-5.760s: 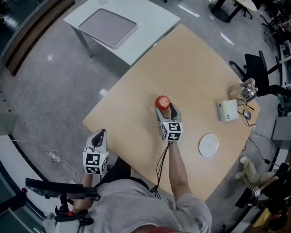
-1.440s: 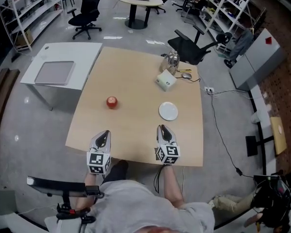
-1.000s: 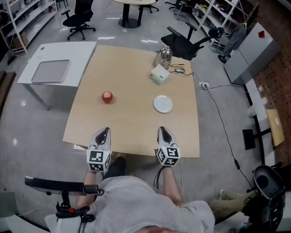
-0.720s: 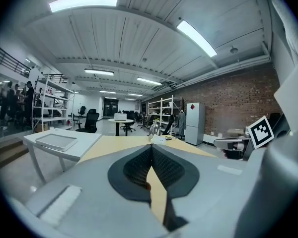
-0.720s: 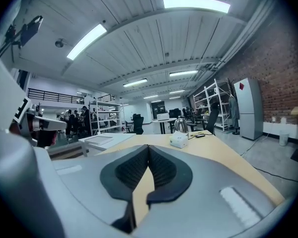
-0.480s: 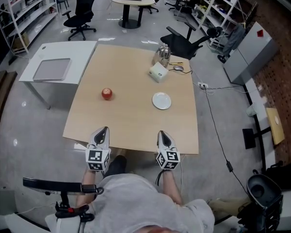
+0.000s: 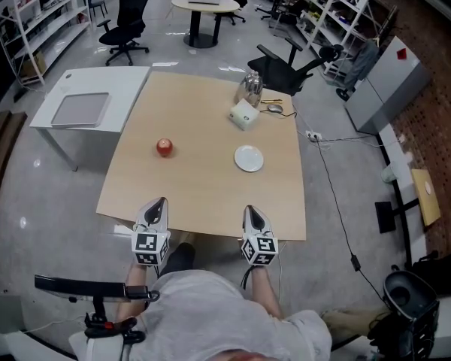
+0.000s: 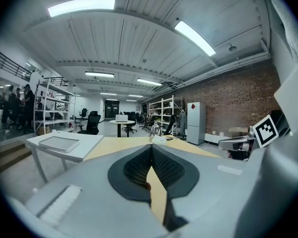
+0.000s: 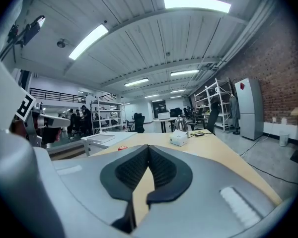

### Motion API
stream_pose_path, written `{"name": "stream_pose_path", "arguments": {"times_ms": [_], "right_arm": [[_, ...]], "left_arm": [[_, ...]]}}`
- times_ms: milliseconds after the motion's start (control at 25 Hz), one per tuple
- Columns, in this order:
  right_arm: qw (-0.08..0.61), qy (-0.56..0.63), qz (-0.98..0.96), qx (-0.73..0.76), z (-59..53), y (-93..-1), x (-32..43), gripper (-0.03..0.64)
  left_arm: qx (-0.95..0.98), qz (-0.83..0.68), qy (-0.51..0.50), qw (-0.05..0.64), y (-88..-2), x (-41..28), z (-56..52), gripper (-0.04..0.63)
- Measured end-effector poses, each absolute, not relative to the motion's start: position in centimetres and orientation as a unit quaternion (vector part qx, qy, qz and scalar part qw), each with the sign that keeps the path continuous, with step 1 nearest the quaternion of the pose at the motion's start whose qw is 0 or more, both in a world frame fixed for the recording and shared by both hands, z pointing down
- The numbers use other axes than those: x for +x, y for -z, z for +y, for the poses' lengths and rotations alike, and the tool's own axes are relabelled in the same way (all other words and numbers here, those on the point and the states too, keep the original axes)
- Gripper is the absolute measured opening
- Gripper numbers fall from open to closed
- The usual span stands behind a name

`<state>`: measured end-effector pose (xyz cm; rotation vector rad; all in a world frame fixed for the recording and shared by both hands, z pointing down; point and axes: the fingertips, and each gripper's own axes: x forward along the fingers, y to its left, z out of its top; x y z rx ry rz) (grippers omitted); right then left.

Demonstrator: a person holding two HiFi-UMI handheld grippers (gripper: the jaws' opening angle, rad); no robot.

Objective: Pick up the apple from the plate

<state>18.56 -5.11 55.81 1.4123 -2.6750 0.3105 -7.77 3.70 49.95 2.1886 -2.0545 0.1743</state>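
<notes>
The red apple (image 7: 164,147) lies on the bare wooden table (image 7: 203,186), well to the left of the empty white plate (image 7: 249,159). Both grippers hover at the table's near edge, far from both. My left gripper (image 7: 158,203) is shut with nothing in it, its pads meeting in the left gripper view (image 8: 151,146). My right gripper (image 7: 249,210) is shut and empty too (image 9: 148,146). In the right gripper view the apple (image 9: 122,148) shows small, beyond the left jaw.
A white box (image 7: 243,114) and a shiny kettle (image 7: 251,89) stand at the table's far edge. To the left stands a white side table with a grey tray (image 7: 79,110). Office chairs, a round table and shelves lie beyond.
Several seconds ago the right gripper was at the apple in mid-table. The apple now lies alone, and the right gripper has drawn back to the near edge. The left gripper has stayed put.
</notes>
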Motion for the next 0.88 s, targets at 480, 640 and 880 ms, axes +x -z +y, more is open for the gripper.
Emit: {"name": "stream_pose_path", "arguments": {"times_ms": [480,640,880], "right_arm": [[0.047,-0.104,-0.879,0.464,-5.42,-55.64,18.68,0.006],[0.048,-0.105,-0.879,0.462,-5.29,-55.71,18.57,0.006],[0.051,-0.103,-0.879,0.463,-5.56,-55.86,18.55,0.006]], "left_arm": [[0.726,-0.681,-0.061,0.066,-49.71,-7.67,3.37,0.018],[0.727,-0.681,-0.062,0.064,-49.59,-7.55,3.48,0.018],[0.728,-0.68,-0.062,0.062,-49.47,-7.67,3.23,0.018]]}}
